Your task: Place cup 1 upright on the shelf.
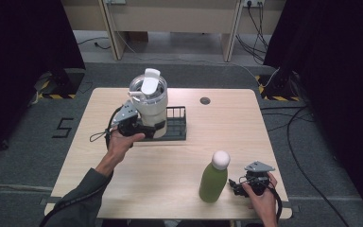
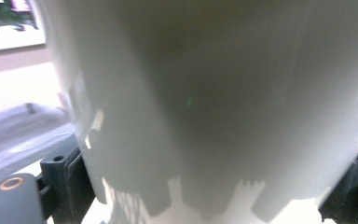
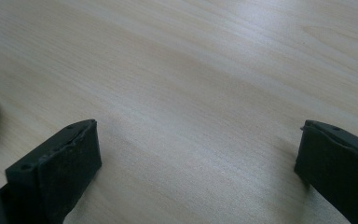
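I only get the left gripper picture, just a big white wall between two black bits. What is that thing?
Observer: A white tumbler with a clear flip lid, seen from the high view.
Operator: Where does it stand?
Observer: In a black wire rack on the wooden table.
Operator: And the other hand?
Observer: The right gripper sits low near the table's front edge, jaws wide open on nothing.
Operator: Anything near it?
Observer: A green bottle with a white cap, upright just beside it.

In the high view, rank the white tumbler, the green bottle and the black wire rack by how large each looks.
1. white tumbler
2. black wire rack, partly hidden, so close to unsure
3. green bottle
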### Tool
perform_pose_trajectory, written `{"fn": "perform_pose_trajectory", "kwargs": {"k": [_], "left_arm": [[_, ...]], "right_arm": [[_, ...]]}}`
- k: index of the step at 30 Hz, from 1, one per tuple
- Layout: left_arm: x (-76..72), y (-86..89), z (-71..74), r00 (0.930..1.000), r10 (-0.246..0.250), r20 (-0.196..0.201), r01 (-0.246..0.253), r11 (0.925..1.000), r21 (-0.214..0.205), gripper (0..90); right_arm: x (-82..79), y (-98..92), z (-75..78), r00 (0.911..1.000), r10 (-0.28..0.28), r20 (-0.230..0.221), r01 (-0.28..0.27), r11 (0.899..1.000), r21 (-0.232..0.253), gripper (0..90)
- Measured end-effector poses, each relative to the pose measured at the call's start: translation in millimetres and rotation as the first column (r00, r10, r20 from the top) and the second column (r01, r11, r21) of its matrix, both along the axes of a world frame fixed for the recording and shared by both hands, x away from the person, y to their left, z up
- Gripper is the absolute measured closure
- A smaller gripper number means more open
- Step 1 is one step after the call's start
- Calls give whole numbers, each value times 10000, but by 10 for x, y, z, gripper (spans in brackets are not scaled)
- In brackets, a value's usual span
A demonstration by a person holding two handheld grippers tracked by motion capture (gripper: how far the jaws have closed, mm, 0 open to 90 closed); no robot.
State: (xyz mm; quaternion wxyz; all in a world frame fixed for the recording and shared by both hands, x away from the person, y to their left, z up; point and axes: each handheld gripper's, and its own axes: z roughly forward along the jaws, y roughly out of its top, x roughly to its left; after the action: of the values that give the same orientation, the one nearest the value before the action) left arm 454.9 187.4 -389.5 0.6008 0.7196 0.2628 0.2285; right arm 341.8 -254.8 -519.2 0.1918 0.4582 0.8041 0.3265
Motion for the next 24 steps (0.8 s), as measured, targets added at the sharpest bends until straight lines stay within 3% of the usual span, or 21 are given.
{"fn": "perform_pose_trajectory", "kwargs": {"k": [9,17,24], "left_arm": [[356,227,32,9931,1163,144,-1164,9931,115,107],[562,355,-191,9837,1796,0,-1796,9837,-16,107],[617,414,-321,9781,2077,-110,-2077,9782,4,107]], "right_arm": [[1,-1,0,10000,30,4,-30,10000,-16,2],[2,-1,0,10000,32,10,-32,10000,-18,2],[2,0,0,10000,31,9,-31,10000,-13,2]]}}
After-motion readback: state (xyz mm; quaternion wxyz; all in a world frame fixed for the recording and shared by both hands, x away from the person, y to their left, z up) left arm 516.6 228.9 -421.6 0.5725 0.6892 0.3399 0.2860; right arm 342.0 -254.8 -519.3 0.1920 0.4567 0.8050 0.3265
